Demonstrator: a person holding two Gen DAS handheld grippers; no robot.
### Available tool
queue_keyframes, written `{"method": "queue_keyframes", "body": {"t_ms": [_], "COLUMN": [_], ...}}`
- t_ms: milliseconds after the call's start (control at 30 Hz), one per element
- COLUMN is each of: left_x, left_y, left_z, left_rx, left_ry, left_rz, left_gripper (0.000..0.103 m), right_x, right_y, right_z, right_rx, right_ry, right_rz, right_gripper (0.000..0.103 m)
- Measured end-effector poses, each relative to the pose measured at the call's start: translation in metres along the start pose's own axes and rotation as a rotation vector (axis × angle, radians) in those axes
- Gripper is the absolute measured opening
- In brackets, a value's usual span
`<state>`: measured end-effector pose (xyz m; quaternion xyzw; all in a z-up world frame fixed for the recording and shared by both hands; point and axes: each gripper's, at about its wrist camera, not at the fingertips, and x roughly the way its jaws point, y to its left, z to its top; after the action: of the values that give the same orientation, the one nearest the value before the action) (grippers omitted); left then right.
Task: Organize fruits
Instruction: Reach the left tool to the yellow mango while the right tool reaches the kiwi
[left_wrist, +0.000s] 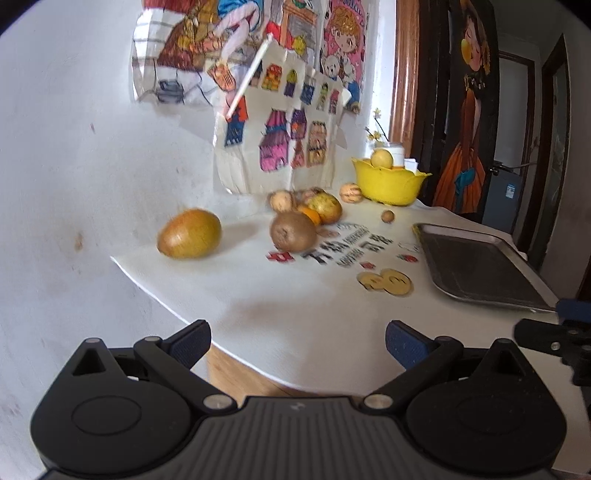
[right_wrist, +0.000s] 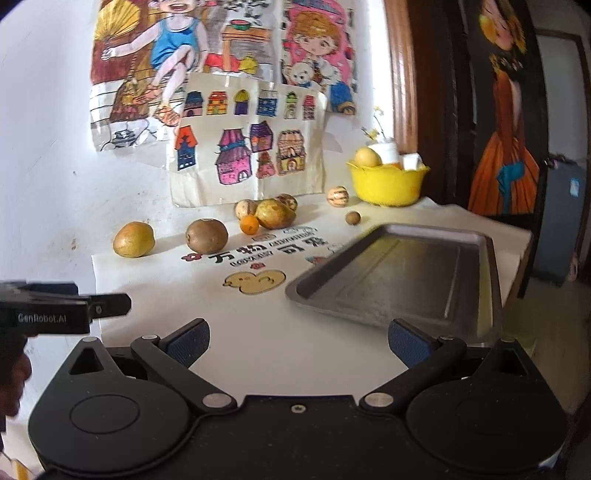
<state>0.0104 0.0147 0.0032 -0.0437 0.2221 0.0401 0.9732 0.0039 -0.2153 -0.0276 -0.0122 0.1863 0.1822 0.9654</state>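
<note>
— At the table's left end, what was noted?
— 1 yellow-green fruit (right_wrist: 133, 239) lay alone; a brown kiwi (right_wrist: 206, 235) beside it, then a small cluster of fruit (right_wrist: 271, 213).
— Further right?
— A metal tray (right_wrist: 399, 280), bare; a yellow bowl (right_wrist: 386, 182) behind it.
— The grippers?
— Left gripper (left_wrist: 298, 341) and right gripper (right_wrist: 298, 341): both spread wide, holding nothing.
</note>
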Motion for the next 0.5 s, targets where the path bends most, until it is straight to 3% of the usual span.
{"method": "queue_keyframes", "body": {"t_ms": [233, 500], "left_x": [0.019, 0.054], "left_y": [0.025, 0.056], "left_z": [0.022, 0.043], "left_rx": [0.012, -0.014], "left_ry": [-0.030, -0.012], "left_rz": [0.033, 0.052], "left_gripper": [0.103, 0.103], "right_x": [0.015, 0.055], "right_y": [0.001, 0.005], "right_z": [0.030, 0.083], "right_rx": [-0.110, -0.072], "right_ry": [0.017, 0.108], "right_rz": [0.029, 0.200], "right_gripper": [0.103, 0.103]}}
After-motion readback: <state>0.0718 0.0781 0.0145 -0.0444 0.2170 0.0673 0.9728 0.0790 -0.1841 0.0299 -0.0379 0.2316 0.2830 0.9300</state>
